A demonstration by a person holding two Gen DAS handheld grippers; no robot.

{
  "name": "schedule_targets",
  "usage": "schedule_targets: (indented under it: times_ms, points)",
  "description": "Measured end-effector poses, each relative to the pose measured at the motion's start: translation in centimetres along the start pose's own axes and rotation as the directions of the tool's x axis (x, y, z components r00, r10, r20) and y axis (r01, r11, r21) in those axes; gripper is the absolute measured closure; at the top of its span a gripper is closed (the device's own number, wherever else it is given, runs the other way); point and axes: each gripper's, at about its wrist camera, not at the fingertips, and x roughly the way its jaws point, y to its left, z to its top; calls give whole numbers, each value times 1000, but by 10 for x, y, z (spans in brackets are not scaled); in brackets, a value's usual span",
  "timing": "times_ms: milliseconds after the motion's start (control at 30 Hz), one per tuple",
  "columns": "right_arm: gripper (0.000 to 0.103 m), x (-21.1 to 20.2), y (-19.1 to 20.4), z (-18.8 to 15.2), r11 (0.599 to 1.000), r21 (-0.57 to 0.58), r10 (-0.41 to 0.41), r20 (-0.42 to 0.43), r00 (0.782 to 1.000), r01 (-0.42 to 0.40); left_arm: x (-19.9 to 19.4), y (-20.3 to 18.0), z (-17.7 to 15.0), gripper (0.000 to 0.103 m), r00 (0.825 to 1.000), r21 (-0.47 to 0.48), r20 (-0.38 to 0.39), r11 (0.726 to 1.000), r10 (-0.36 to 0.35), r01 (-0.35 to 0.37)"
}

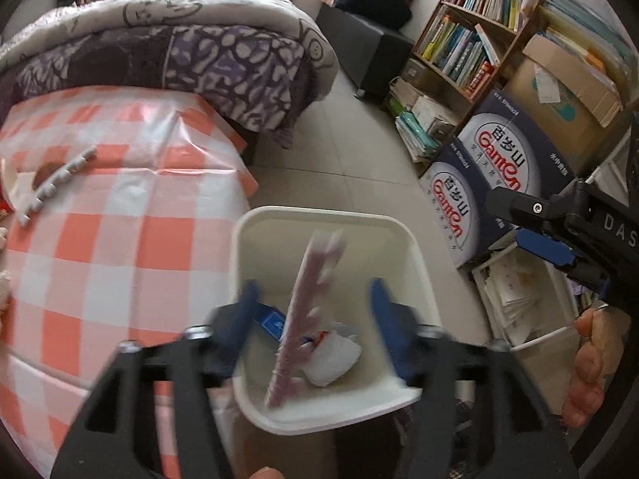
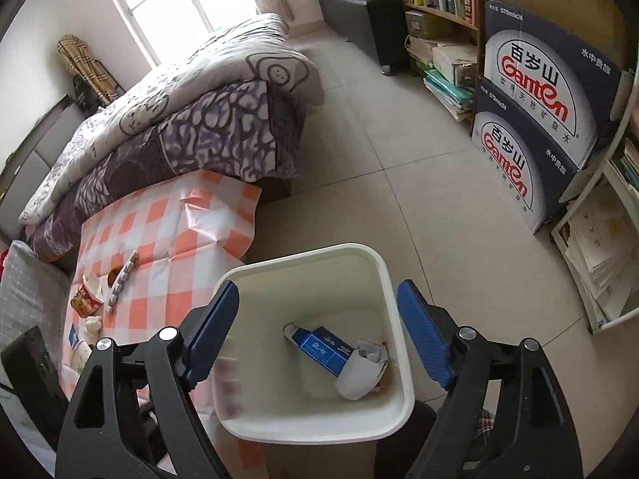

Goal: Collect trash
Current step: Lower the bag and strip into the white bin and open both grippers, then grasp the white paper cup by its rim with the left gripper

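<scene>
The white bin [image 2: 393, 279] stands on the floor just beside the near edge of the checked tabletop [image 1: 120, 215]; both tongs hang over it. The left tongs [image 1: 315, 323] are open, and a blurred pink strip [image 1: 307, 319] is between the fingers, seemingly falling free; the right tongs [image 2: 317, 335] gape wide and empty. A blue carton [image 2: 323, 349] and crumpled paper [image 2: 365, 371] lie inside; I judge it best to hold both tongs over the opening until the strip lands, then go for the blister strip [image 2: 122, 279] on the tabletop.

We're seeing a white bin [image 2: 393, 299] holding a blue carton [image 2: 319, 349], crumpled paper [image 2: 361, 371]; a blurred pink strip [image 1: 307, 311] is dropping in.
</scene>
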Motion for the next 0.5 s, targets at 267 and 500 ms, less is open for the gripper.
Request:
schedule_targets:
  times_ms: [267, 500]
  points:
    - [13, -1, -3, 1, 1000, 26, 2, 4, 1000, -2, 2, 9, -1, 35, 1000, -26, -23, 1000, 17, -17]
    - [10, 8, 18, -4, 1000, 17, 12, -28, 1000, -11, -8, 35, -1, 27, 996, -81, -26, 993, 89, -91]
